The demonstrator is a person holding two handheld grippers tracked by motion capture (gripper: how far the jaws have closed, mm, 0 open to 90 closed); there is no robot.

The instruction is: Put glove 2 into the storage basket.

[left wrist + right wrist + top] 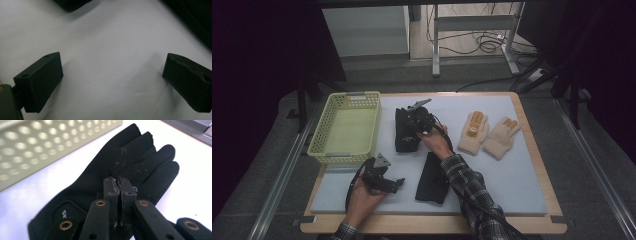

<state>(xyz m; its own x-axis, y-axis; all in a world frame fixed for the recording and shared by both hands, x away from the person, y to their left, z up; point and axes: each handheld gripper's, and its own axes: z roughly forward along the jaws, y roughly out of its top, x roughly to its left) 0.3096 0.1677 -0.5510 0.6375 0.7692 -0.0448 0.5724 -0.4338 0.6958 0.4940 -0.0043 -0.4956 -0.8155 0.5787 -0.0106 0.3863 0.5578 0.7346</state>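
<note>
A black glove (404,140) lies flat on the pale mat (512,180) just right of the yellow basket (319,130). My right gripper (410,122) hovers over it with its jaws pressed together. In the right gripper view the shut gripper (117,181) points at the black glove's (82,187) palm, and nothing shows between the jaws. A second black glove (432,177) lies nearer the front, partly under the right forearm. My left gripper (398,182) rests low at the front left, open over bare mat (112,37), its jaws wide apart around the gripper's midpoint (112,75).
Two cream gloves (473,132) (502,137) lie side by side on the right of the mat. The perforated basket wall (37,147) stands close beside the black glove. The wooden table edge (542,165) frames the mat. Cables and a desk frame (472,35) are on the floor beyond.
</note>
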